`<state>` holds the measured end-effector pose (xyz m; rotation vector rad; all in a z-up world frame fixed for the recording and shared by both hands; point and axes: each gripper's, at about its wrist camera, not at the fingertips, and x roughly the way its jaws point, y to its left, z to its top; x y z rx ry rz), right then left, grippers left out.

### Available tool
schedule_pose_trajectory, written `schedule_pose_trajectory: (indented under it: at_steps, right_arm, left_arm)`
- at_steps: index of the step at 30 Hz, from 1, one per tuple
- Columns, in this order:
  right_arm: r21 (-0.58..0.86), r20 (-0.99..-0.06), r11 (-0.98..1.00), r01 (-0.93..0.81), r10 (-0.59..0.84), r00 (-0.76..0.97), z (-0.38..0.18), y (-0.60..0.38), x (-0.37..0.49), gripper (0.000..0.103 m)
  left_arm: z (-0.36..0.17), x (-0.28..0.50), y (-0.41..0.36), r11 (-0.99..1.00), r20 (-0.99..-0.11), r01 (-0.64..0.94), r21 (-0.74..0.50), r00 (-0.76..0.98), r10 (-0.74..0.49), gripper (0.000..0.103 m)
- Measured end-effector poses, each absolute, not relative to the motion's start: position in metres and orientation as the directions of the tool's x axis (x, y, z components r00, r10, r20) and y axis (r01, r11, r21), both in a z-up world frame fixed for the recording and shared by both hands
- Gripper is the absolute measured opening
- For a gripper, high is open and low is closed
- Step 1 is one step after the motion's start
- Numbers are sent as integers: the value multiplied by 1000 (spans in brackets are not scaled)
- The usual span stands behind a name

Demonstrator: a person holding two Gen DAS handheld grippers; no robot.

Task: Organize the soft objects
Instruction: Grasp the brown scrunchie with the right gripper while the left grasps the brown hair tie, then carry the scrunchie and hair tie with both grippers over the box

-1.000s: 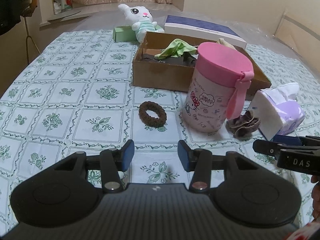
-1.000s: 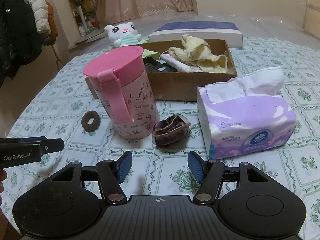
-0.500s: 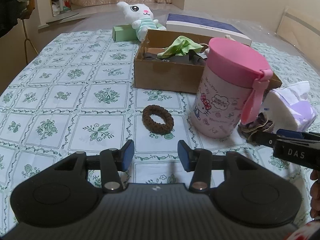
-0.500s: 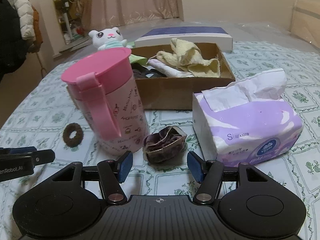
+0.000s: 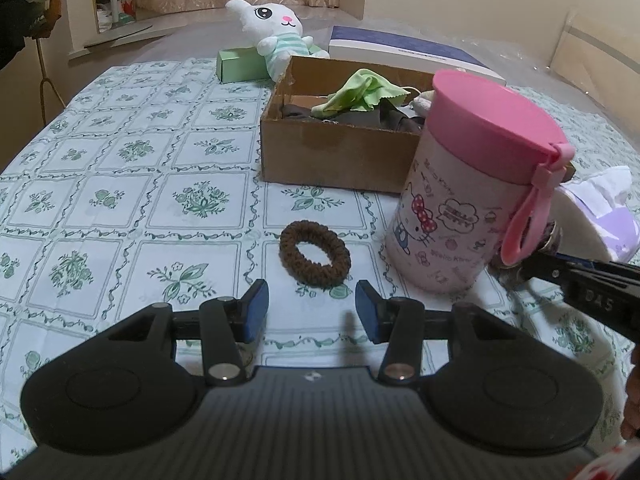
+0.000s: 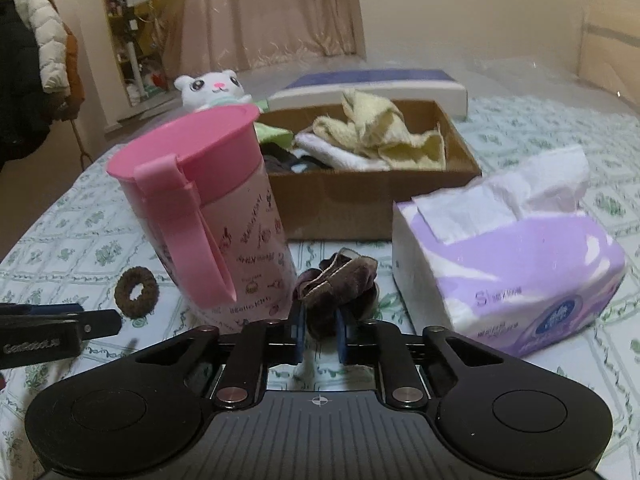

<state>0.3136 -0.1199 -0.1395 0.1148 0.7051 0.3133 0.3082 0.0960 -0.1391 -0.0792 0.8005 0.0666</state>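
The cardboard box (image 6: pixel 376 204) sits at twelve o'clock on the table (image 5: pixel 120 200), already holding cloths. At two o'clock in the right view lies the purple tissue pack (image 6: pixel 504 264); at ten o'clock stands the pink canister (image 6: pixel 212 216). Between them, the velvet scrunchie (image 6: pixel 336 284), and the right gripper (image 6: pixel 320 332) is closing on it, pads squeezing its near edge. The risk is a shallow pinch (only a fold is caught) slipping out on the lift, or a snag against the canister. The left gripper (image 5: pixel 312 312) hangs with jaws apart, the brown hair tie (image 5: pixel 315 257) just ahead at twelve o'clock. Only the right view shows that pinch; the left view's canister hides it.
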Motion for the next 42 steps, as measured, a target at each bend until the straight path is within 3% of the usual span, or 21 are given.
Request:
schedule_pose_trajectory:
  at_steps: [20,30,42]
  right_arm:
    - [191,-569,950,-246,312,761,-127,-127,323,12]
    - [207,-552,944,-256,328,766,-120,-132,319,12]
    - [225,-496,932,-285,361,790,-95,-143,317,12]
  left_arm:
    - [-158,345,92,998,-732,-61,-10,681,35,45]
    - [-157,342,95,999,-724,-48,-20,690,19,18]
    - [-130,324,102,999,-675,-40,8,737,35,17]
